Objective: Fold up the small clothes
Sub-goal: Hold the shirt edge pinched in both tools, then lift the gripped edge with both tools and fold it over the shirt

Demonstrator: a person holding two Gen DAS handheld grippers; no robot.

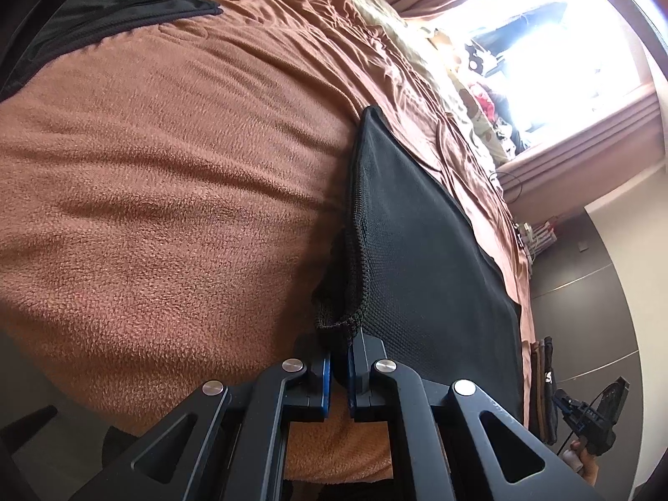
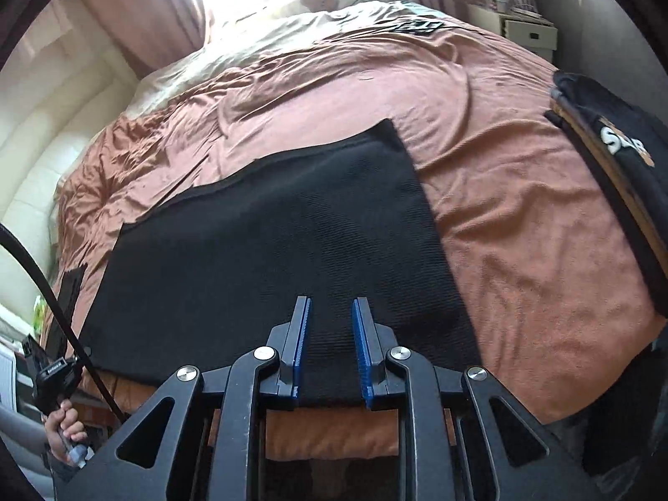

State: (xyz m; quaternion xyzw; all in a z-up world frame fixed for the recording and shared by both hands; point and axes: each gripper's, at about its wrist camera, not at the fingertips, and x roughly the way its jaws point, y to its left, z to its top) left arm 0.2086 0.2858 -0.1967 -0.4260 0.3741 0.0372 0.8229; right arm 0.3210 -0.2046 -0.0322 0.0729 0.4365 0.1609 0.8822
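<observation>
Black cloth (image 2: 267, 250) lies flat on the brown bedspread (image 2: 522, 229) beside curtains (image 2: 137, 12).

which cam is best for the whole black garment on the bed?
Right wrist view: the black garment lies flat on the brown blanket, most of its outline visible. The left wrist view shows it edge-on, its knitted hem pinched in the left hand-held gripper.

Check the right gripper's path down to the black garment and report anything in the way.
Nothing visible blocks it. The right gripper hangs open directly over the black garment, which lies flat on the brown blanket. The folded stack sits well off to the side.
</observation>
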